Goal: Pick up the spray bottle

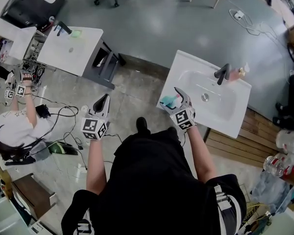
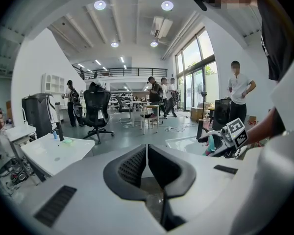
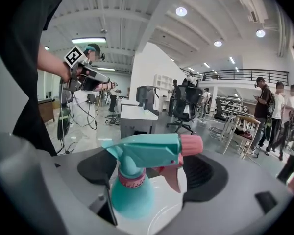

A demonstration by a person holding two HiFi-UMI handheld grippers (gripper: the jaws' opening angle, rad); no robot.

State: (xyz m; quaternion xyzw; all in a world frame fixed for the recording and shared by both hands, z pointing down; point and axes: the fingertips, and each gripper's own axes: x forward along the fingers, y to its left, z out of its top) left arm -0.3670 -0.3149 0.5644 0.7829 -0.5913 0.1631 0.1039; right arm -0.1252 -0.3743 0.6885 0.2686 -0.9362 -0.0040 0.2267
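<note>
Counting what lies before me gives one spray bottle [image 3: 132, 195], two tongs, two white sink tops and two dark taps; the bottle is at the near left corner of the right-hand sink top [image 1: 186, 62], between the jaws of my right tongs [image 3: 154, 171]; those jaws stand wide, one to either side of it, and neither pad presses on it; its rounded body is teal plastic, its neck carries one ribbed pink collar, its angular teal head ends in one round pink nozzle, and one pink trigger hangs beneath; the jaw pads are black and finely ribbed, set in smooth grey shells; my left tongs [image 2: 146, 150] hang over the pale floor to the left, jaws closed tip to tip with nothing between them; the right sink top is glossy, with a rectangular bowl and a bent tap [image 1: 222, 74] at its far edge; the second sink top [image 1: 88, 53], far left, is flatter and bears the other tap [image 1: 62, 28].
</note>
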